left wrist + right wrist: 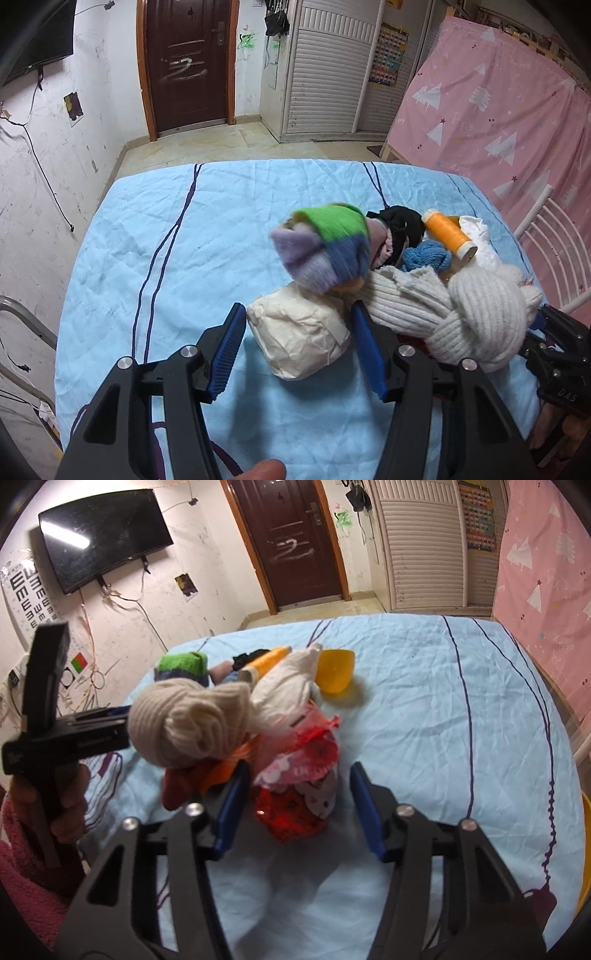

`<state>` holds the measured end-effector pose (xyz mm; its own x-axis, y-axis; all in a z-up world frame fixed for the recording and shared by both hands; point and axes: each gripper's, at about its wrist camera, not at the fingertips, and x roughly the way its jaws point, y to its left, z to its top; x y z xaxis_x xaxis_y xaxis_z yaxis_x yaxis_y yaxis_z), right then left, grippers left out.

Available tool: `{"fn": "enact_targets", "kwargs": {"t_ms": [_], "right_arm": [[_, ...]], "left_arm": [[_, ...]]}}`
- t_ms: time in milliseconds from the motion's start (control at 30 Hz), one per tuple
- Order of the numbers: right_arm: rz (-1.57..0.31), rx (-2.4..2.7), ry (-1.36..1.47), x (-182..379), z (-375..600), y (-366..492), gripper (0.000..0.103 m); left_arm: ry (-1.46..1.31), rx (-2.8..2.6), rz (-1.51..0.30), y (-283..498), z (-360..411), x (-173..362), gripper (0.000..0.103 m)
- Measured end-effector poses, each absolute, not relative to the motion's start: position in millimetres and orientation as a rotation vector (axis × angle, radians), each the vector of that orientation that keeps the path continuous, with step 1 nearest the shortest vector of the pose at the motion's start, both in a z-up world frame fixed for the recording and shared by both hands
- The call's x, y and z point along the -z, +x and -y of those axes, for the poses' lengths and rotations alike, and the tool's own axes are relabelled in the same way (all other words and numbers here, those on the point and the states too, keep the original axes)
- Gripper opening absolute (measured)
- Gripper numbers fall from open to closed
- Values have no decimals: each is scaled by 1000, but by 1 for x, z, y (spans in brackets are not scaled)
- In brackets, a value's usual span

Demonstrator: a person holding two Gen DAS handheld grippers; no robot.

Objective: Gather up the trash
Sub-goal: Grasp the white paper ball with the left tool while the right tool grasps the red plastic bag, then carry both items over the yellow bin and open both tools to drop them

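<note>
Clearly the crumpled paper wad (301, 338) lies between the left gripper (299, 349)'s half-open jaws, untouched: light, crushable, best pinched across its middle. Likewise the right gripper (295, 808) straddles a red plastic wrapper (299, 805), slippery, pads not yet pressing. Cream knitted bundle (461, 314) sits right.

Scuffed white walls (33, 177), dark brown door (186, 62), wall-mounted television (105, 539), louvred wardrobe (328, 70), pink curtain (491, 110).

A brown door (188, 62) stands shut; a dark television (105, 539) hangs beside an eye chart (31, 594).
</note>
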<state>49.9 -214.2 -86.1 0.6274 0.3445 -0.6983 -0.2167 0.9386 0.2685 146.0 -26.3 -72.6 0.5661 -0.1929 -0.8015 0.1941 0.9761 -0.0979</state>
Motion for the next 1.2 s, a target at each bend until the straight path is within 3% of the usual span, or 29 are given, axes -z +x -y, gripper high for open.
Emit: {"fn": "enact_targets", "kwargs": {"t_ms": [167, 267, 800, 1200], "right_arm": [[-828, -342, 184, 84, 215, 49, 33], [-823, -334, 190, 82, 217, 47, 30], [-713, -291, 243, 60, 259, 27, 30], [-602, -137, 285, 37, 348, -3, 30]], "left_arm": [[0, 218, -957, 150, 23, 80, 48], [5, 216, -950, 148, 25, 79, 46], [22, 172, -822, 118, 28, 21, 46], [104, 320, -751, 106, 125, -23, 46]]}}
